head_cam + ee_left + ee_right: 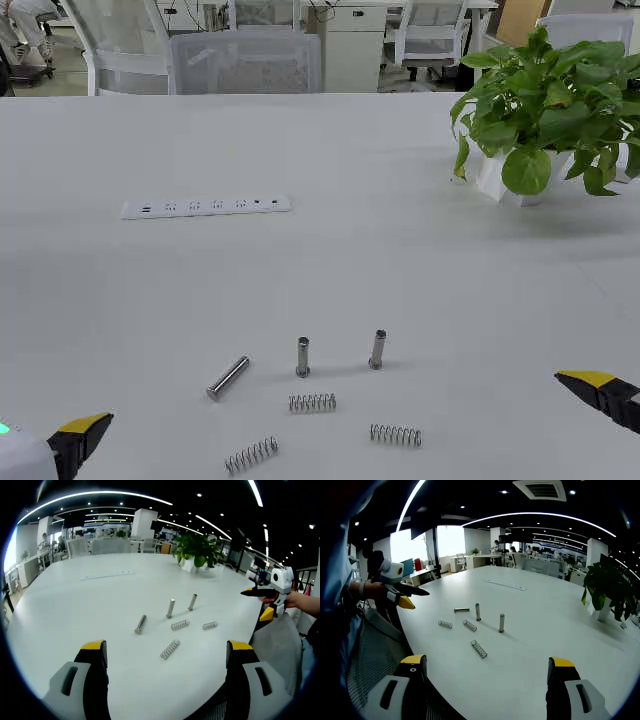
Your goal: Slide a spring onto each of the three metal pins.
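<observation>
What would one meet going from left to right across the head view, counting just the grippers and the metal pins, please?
The left gripper → lying pin → middle upright pin → right upright pin → right gripper.

1. The pins (303, 356) ahead of the fingers (93, 652) are polished, glossy metal.
2. The springs (312, 402) beside them are bare metal wire.
3. The table (400, 250) under the fingers is smooth, matt white.
</observation>
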`<state>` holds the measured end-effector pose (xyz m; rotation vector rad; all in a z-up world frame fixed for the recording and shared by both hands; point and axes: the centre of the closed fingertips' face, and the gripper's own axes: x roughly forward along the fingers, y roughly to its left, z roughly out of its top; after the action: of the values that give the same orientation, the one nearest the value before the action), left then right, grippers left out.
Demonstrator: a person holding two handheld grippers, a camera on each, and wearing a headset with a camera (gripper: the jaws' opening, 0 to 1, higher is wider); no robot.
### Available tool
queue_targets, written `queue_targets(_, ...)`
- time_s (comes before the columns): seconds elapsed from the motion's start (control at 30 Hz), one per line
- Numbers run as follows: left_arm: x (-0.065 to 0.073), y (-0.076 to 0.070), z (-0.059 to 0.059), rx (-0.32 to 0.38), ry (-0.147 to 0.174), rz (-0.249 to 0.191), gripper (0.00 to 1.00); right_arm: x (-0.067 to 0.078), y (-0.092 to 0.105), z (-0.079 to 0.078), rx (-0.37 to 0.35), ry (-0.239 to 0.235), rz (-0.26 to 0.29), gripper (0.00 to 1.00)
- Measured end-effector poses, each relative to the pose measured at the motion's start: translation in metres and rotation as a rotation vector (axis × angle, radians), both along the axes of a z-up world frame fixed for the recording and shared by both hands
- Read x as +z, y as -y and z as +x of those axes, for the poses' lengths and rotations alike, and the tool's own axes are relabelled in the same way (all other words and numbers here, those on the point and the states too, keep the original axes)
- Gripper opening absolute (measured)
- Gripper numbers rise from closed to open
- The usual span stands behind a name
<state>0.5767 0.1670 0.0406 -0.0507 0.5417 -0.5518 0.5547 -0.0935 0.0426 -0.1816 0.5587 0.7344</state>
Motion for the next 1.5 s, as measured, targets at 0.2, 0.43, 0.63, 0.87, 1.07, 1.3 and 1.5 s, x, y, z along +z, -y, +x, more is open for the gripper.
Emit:
queue_targets(0.2, -0.001, 0.0, -0.001, -0.003, -0.002, 0.005, 0.98, 0.001, 0.0, 0.0, 0.001, 0.004, -0.02, 1.0)
queue_targets(0.43, -0.001, -0.002, -0.001, 0.003, -0.006, 0.005, 0.98, 0.002, -0.001, 0.004, 0.012, 0.009, -0.034, 1.0)
queue_targets(0.63, -0.004, -0.005, 0.0, 0.009, -0.014, 0.004, 0.98, 0.003, -0.004, 0.008, 0.023, 0.015, -0.035, 1.0)
queue_targets(0.87, -0.006, -0.005, 0.001, 0.001, -0.02, 0.009, 0.98, -0.001, -0.003, 0.009, 0.035, 0.006, -0.044, 1.0)
queue_targets(1.07, -0.009, -0.004, 0.002, -0.014, -0.027, 0.021, 0.97, -0.004, -0.002, 0.009, 0.042, 0.0, -0.053, 1.0)
queue_targets(1.3, -0.015, -0.004, 0.005, -0.037, -0.035, 0.039, 0.96, -0.006, -0.002, 0.009, 0.052, -0.002, -0.063, 1.0)
queue_targets(1.5, -0.013, -0.01, 0.014, -0.047, -0.038, 0.037, 0.91, -0.008, -0.005, 0.008, 0.069, -0.008, -0.068, 1.0)
